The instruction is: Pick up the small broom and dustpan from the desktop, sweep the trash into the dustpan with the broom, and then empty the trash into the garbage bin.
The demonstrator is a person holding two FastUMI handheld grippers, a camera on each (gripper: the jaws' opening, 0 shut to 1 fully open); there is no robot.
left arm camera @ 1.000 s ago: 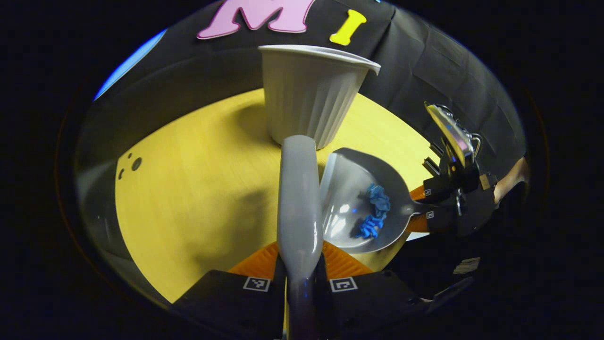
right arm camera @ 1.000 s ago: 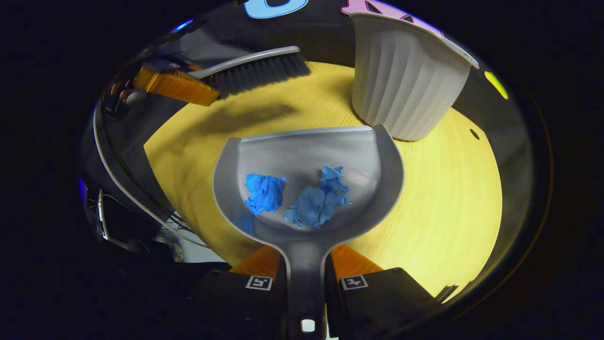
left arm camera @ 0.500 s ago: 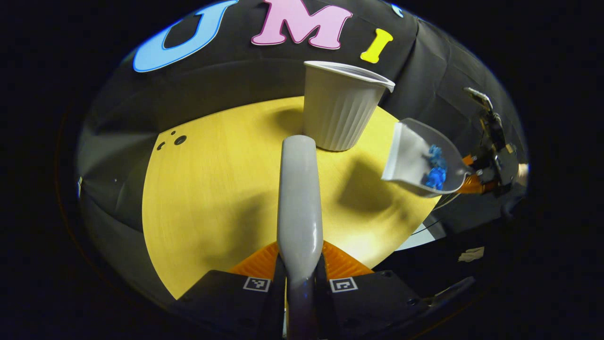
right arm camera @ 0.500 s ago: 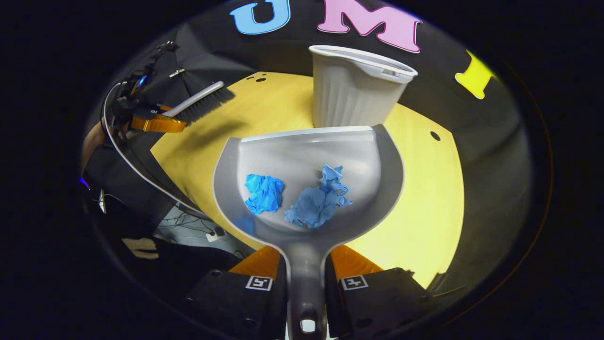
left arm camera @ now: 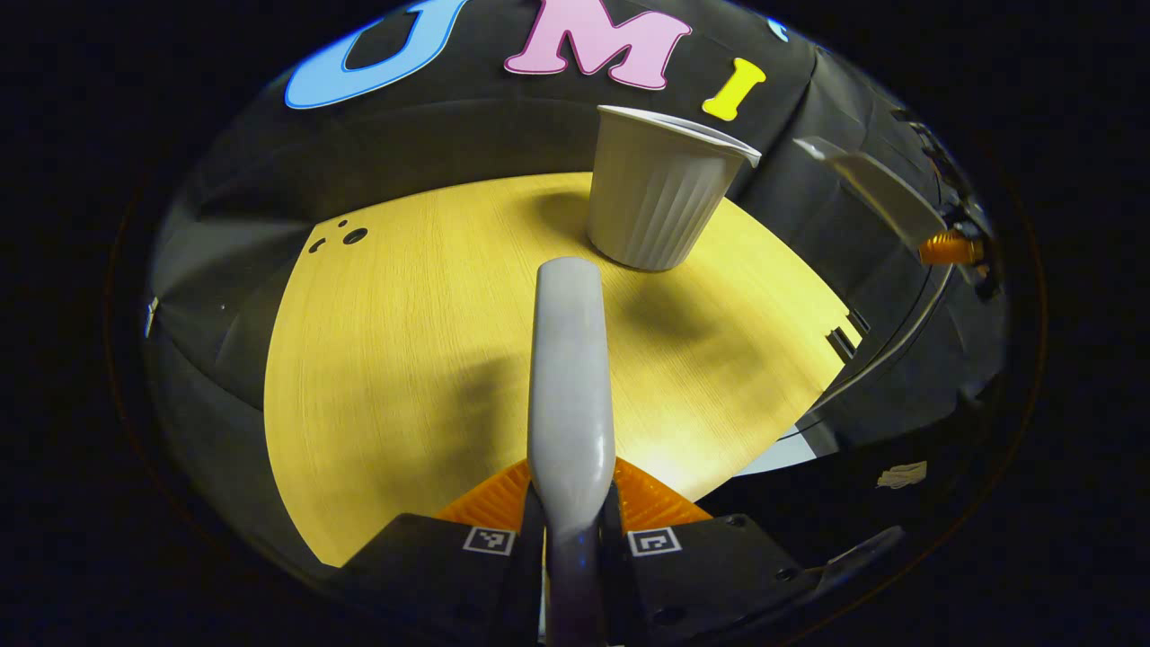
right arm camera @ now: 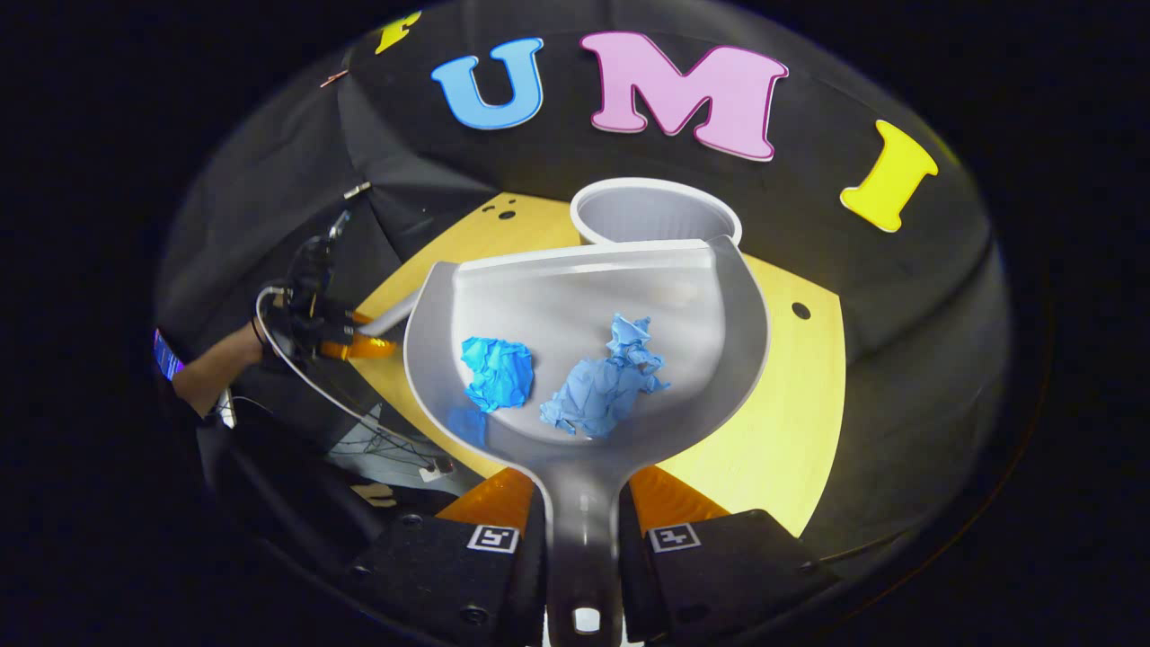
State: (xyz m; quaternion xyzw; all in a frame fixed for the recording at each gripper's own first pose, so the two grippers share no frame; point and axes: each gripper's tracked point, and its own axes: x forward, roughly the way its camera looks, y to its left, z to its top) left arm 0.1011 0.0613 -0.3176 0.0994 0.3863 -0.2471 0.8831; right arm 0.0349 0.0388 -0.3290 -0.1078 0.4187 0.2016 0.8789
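My right gripper (right arm camera: pixel 584 490) is shut on the handle of the grey dustpan (right arm camera: pixel 710 305), which hangs in the air, roughly level. Two crumpled blue paper scraps (right arm camera: pixel 499 373) (right arm camera: pixel 602 386) lie in its pan. Just past its front lip stands the white ribbed garbage bin (right arm camera: pixel 656 211), its open mouth seen from above. My left gripper (left arm camera: pixel 570 481) is shut on the grey broom (left arm camera: pixel 570 377), held over the yellow desktop (left arm camera: pixel 404 341). In the left gripper view the bin (left arm camera: pixel 660 193) stands at the far side, and the dustpan (left arm camera: pixel 867 184) floats to its right at rim height.
The round yellow desktop (right arm camera: pixel 782 422) has small holes (left arm camera: pixel 350 236) near its far left edge. Black cloth walls close in behind the bin. A hand and forearm (right arm camera: pixel 216 368) hold the left gripper (right arm camera: pixel 355 346) at the table's left, with cables below the edge.
The right gripper has lifted the dustpan with the scraps off the desktop up to the bin's rim. The left gripper with the broom has drawn back from the bin.
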